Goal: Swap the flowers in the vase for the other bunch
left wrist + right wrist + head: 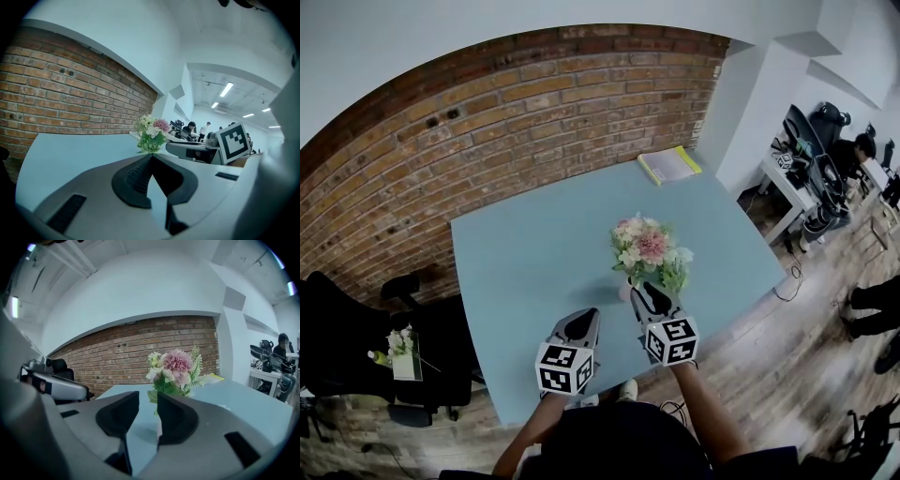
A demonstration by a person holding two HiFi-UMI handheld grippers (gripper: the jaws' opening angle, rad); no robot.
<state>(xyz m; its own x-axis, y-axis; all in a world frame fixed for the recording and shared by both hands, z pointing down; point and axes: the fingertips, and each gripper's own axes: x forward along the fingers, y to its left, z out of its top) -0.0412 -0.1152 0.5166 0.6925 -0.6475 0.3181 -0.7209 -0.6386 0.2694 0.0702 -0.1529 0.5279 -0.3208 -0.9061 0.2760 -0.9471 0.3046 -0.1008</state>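
Now the pink-and-white flowers (649,246) stand in a small vase (624,289) on the table (534,258), just beyond the right gripper (147,401), whose jaws are narrowly apart and grasp nothing. The left gripper (151,158) is clenched and empty. The bunch is probably light and soft, so take the stems low.

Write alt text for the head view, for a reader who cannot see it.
A person holds two grippers over a light blue table: the right gripper reaches the base of a pink and white bouquet in a vase, and the left gripper is beside it.
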